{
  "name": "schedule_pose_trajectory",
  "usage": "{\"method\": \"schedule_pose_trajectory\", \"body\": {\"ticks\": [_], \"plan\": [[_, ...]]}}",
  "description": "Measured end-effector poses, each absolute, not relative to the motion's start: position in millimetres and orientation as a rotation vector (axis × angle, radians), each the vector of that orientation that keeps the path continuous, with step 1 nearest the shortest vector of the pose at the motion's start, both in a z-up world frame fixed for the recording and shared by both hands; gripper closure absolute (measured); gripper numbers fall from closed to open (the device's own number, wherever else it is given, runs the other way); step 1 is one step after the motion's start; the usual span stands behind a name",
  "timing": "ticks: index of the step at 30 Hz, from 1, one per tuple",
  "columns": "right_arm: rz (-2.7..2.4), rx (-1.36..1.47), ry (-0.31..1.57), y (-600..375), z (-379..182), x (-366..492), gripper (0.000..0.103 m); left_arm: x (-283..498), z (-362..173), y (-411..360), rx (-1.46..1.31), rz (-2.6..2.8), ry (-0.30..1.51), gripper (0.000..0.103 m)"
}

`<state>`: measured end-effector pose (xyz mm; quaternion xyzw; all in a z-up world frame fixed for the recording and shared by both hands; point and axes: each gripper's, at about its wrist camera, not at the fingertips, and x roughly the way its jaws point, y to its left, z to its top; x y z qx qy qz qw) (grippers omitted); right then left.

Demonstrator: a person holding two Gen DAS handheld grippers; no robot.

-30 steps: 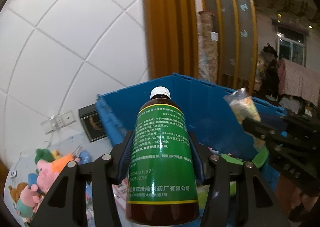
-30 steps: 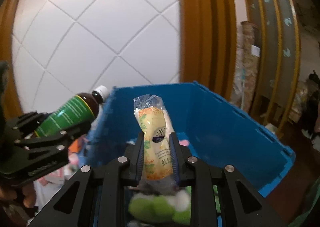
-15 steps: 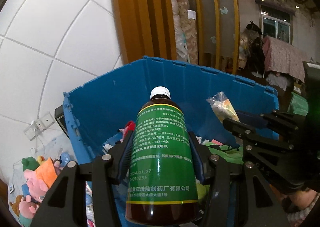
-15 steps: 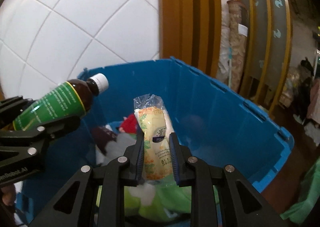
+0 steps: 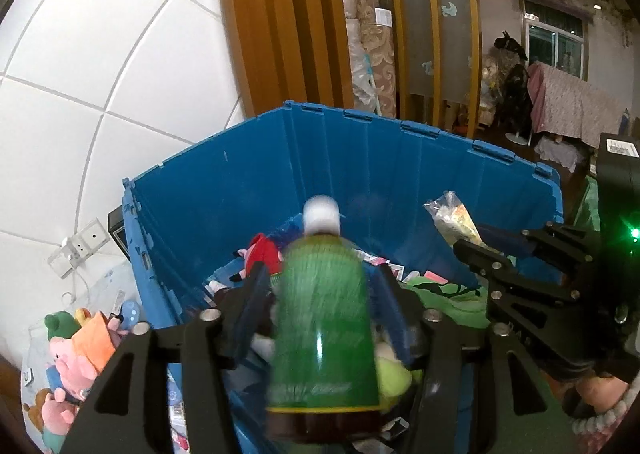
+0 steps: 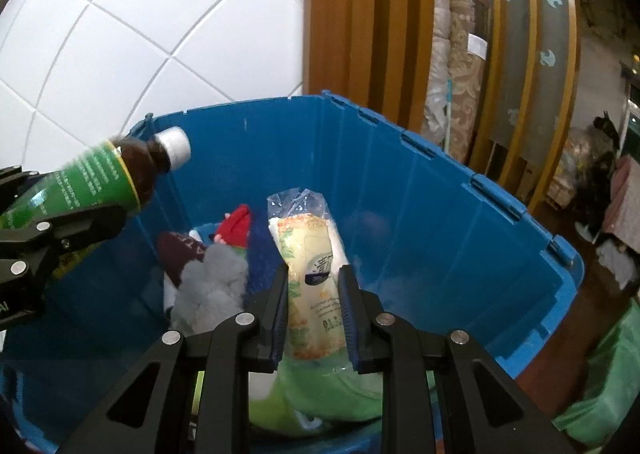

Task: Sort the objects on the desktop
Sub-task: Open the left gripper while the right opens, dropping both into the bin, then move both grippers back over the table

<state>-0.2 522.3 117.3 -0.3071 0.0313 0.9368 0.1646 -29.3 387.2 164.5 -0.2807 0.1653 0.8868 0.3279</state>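
Note:
A brown bottle [image 5: 323,318] with a green label and white cap sits blurred between the spread fingers of my left gripper [image 5: 320,286], over the blue crate [image 5: 224,190]; gaps show on both sides. The bottle also shows in the right wrist view [image 6: 100,178] at the left. My right gripper [image 6: 314,282] is shut on a clear plastic packet of tissues [image 6: 312,250], held over the crate [image 6: 440,194]. The packet [image 5: 454,216] and right gripper [image 5: 504,266] show at the right of the left wrist view.
The crate holds plush toys: a red one [image 6: 236,228], a grey one [image 6: 212,282], a green one [image 6: 320,394]. More plush toys [image 5: 80,350] lie on the table left of the crate. A white tiled wall [image 5: 100,74] and wooden frame [image 5: 280,14] stand behind.
Both grippers moved further over and down toward the crate. My left gripper's fingers have spread apart and the bottle is now blurred. The right gripper still holds the packet.

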Motion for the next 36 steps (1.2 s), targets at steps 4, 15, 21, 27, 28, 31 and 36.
{"method": "schedule_pose_trajectory", "body": {"ticks": [4, 15, 21, 27, 28, 31, 36], "plan": [[2.660, -0.881, 0.085, 528.4, 115.9, -3.9, 0.077, -26.6, 165.6, 385.7, -0.718, 2.333, 0.436, 0.033], [2.651, -0.836, 0.043, 522.3, 120.6, 3.7, 0.022, -27.4, 164.0, 375.8, -0.728, 2.362, 0.405, 0.033], [2.658, -0.797, 0.017, 513.8, 131.1, 8.9, 0.000, -24.6, 168.6, 357.9, -0.701, 2.426, 0.370, 0.032], [2.706, -0.738, -0.005, 493.5, 147.4, 15.9, 0.000, -24.0, 176.0, 322.9, -0.672, 2.500, 0.283, 0.032], [2.716, -0.731, -0.009, 489.2, 149.6, 16.4, 0.000, -23.8, 177.4, 313.6, -0.664, 2.522, 0.264, 0.031], [2.740, -0.714, -0.031, 470.7, 157.0, 16.2, 0.000, -23.8, 179.6, 290.4, -0.652, 2.570, 0.222, 0.024], [2.783, -0.679, -0.074, 435.5, 169.8, 18.0, 0.000, -25.1, 179.9, 246.9, -0.639, 2.627, 0.154, 0.023]]}}
